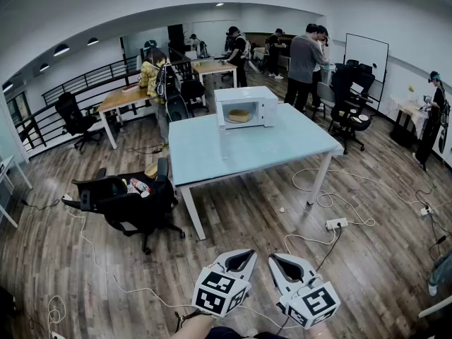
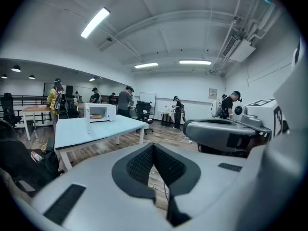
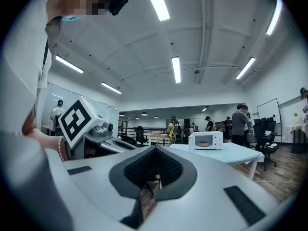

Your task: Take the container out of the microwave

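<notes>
Container (image 1: 239,116) inside the microwave (image 1: 263,99) looks light and rigid; better take its rim. Left tongs (image 1: 244,257) and right tongs (image 1: 283,260) are clenched, empty.

— What's between the jaws of the left claw (image 2: 154,148)?
— Nothing. They're pressed together, with wood floor (image 2: 163,141) showing past them.
— And further off?
— A pale blue counter (image 2: 103,129) well away on the left. A white microwave (image 2: 100,112) stands on it with a tan container (image 2: 96,116) inside. The right claw (image 2: 190,130) is close by on the right.
</notes>
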